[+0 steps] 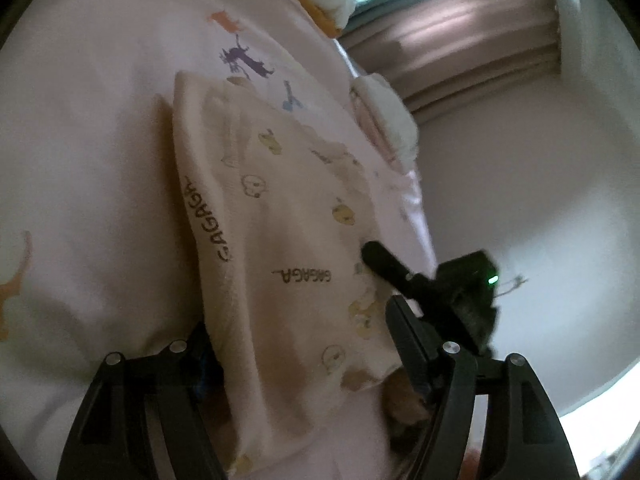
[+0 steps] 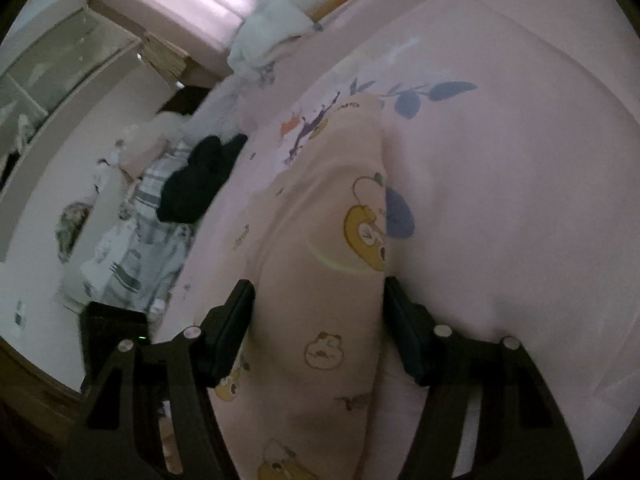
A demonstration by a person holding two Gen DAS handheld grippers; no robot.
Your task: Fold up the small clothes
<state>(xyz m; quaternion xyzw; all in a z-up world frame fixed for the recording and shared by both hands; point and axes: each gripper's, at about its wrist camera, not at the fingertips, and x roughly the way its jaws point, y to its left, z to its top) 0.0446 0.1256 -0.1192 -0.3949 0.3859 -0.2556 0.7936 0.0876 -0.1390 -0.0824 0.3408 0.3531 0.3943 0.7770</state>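
Garment: small cream garment with yellow cartoon animal prints and "GAGAGA" lettering in 2 places; lies folded on the pink bedsheet, its long folded edge on the left, fabric lightly creased.
Garment position: spans the middle of the left wrist view, from between the left tool's fingers up toward the printed purple and orange figures on the sheet.
Left gripper: 2 black fingers stand wide apart, one either side of the garment's near end; whether they touch or hold the cloth cannot be told.
Right gripper: fingers also wide apart, straddling a raised hump of the garment; pads sit just beside the cloth, grip cannot be told.
Left wrist view only: 1 finger and the body of the right gripper, green light lit, resting at the garment's right edge; brown curtain and white bedding beyond.
Right wrist view only: black clothing on a plaid cloth at the bed's left side; pale cabinet far left; blue leaf print on the sheet.
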